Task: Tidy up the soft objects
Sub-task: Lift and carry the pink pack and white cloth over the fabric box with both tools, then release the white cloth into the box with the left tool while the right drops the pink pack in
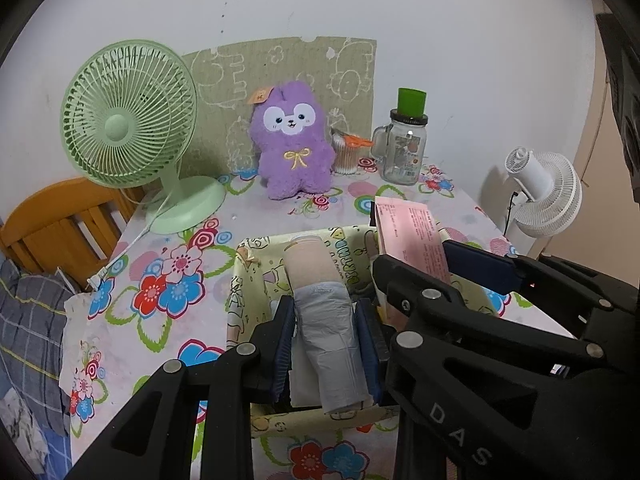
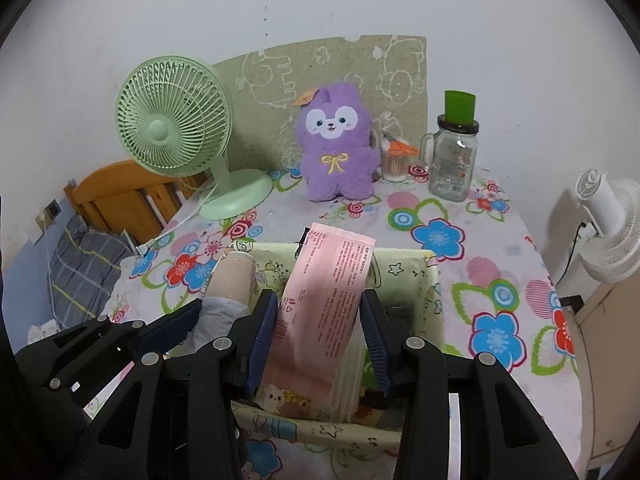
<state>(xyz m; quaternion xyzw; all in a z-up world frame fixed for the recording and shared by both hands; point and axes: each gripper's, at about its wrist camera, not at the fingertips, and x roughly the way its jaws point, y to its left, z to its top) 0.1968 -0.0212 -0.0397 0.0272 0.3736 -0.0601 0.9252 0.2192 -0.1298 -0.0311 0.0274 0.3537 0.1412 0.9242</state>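
Plain white wall (image 1: 440, 20), floral-clothed counter (image 2: 460, 240), wooden bed headboard (image 1: 52, 224), white standing fan (image 2: 612, 224) at right, even indoor light

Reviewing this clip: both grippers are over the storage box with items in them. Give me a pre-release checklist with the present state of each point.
1. Left gripper clamped on the grey bag roll: ok.
2. Right gripper clamped on the pink packet: ok.
3. Both items above the fabric box opening: ok.
4. Free space on the box floor: cannot tell.
5. Grippers clear of each other: cannot tell, very close.
6. Purple plush away from the box: ok.
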